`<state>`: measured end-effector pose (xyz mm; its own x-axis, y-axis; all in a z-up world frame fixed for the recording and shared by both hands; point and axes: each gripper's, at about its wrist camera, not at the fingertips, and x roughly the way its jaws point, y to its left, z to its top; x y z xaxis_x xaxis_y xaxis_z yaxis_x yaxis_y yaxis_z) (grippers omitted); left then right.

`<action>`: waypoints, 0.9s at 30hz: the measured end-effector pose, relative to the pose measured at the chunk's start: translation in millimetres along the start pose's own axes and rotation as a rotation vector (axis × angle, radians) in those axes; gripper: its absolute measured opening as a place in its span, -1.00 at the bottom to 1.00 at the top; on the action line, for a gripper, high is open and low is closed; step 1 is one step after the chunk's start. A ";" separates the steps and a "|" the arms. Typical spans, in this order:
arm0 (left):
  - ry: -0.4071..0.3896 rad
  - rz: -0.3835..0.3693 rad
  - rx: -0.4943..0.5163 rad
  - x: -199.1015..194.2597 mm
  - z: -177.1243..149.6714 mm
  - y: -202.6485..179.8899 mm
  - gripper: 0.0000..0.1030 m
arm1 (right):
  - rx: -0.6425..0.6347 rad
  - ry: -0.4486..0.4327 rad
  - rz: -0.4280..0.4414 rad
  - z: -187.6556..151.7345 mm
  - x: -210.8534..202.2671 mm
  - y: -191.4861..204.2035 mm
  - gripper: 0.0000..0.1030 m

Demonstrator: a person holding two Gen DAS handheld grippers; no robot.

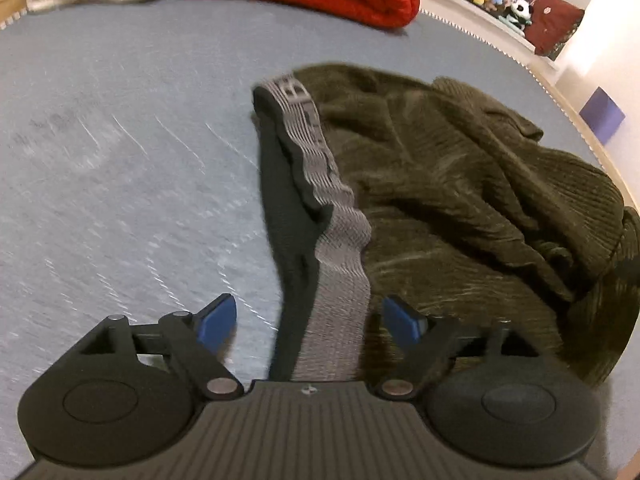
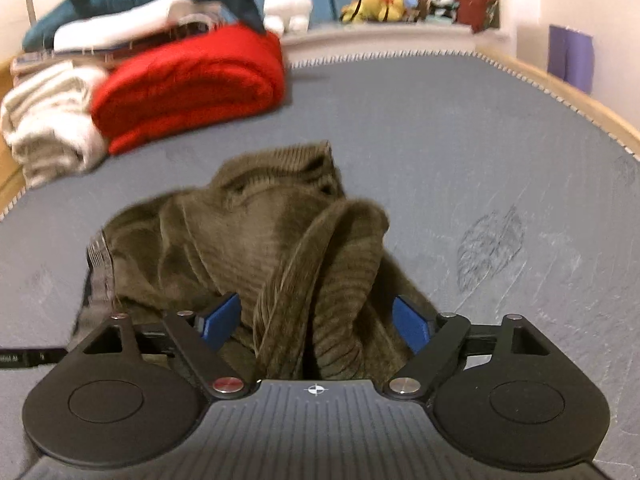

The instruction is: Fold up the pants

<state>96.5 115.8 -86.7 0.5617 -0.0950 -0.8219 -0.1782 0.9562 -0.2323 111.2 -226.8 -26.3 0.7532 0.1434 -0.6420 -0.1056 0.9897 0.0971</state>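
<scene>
Pants sit bunched mid-bed, nearer the right edge. Waistband runs lengthwise straight between the left gripper jaws, spread and unclamped; right gripper straddles a raised corduroy fold, jaws also released, gripping nothing yet.

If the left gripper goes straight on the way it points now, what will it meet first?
Most likely the grey waistband of the pants, which runs between the open left gripper fingers; depth is unclear.
</scene>
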 end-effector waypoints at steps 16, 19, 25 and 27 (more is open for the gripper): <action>0.003 0.084 0.160 30.5 -5.8 -43.1 0.17 | -0.043 0.089 -0.047 -10.7 24.1 10.6 -0.12; -0.016 0.068 0.154 15.6 -4.6 -33.7 -0.17 | -0.049 0.080 -0.029 -10.3 18.0 10.5 -0.34; -0.097 -0.005 0.153 -37.3 -7.3 -28.3 -0.46 | -0.029 0.039 0.013 -8.8 4.5 8.5 -0.58; -0.130 -0.011 0.126 -61.3 -6.2 -19.9 -0.48 | -0.028 0.029 0.030 -8.3 -0.9 11.1 -0.61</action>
<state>60.6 100.9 -35.0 0.6643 -0.0772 -0.7434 -0.0728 0.9832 -0.1671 104.0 -216.0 -31.0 0.7306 0.1724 -0.6607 -0.1463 0.9846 0.0952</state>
